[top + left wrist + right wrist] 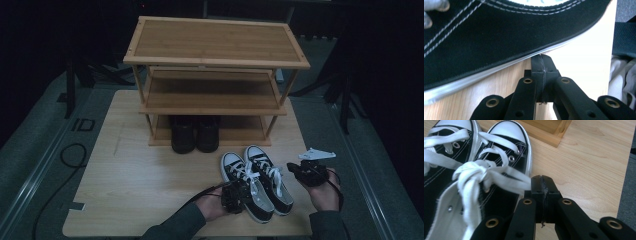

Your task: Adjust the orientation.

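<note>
Both pairs of jaws are pressed together with nothing between them. The left gripper (234, 196) sits against the outer side of the left sneaker (247, 187), its tips right at the sole edge; the right gripper (306, 171) hangs just beside the right sneaker (270, 177), tips near a loose white lace (499, 176). The pair stands side by side on the worktop (140, 175), in front of the shoe rack (215, 55) — toes towards the rack, heels towards the person, long axes running near to far. Likely trouble: closed tips nudging a sole could skew or tip a shoe, and the dangling lace could snag. Black shoes (195, 134) already fill part of the bottom shelf
</note>
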`<state>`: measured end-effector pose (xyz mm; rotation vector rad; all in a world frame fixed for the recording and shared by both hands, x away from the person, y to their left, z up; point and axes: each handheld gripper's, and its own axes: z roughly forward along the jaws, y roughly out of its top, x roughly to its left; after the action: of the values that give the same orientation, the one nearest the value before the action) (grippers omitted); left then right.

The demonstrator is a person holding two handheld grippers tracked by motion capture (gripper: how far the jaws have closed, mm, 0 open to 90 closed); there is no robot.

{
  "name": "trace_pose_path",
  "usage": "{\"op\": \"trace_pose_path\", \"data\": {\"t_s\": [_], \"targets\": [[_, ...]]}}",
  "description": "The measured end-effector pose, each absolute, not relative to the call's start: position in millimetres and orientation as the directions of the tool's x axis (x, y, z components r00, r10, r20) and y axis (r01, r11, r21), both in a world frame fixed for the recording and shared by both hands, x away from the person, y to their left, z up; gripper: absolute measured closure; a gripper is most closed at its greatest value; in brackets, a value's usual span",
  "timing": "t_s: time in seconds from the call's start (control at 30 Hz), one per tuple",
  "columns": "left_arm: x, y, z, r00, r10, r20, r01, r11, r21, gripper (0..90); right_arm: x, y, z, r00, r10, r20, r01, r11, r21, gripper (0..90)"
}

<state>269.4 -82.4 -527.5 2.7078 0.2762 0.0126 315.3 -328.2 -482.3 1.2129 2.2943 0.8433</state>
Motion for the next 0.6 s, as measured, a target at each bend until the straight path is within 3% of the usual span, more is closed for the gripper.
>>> {"op": "trace_pose_path", "data": {"t_s": [0.6], "targets": [[270.4, -116.3, -528.7, 0.985, 0.163, -0.05, 0.168, -0.886, 0.432, 90.0, 317.2, -331.2, -479.9, -0.546, 0.835, -0.067, 0.595, 0.444, 0.67, 89.0]]}}
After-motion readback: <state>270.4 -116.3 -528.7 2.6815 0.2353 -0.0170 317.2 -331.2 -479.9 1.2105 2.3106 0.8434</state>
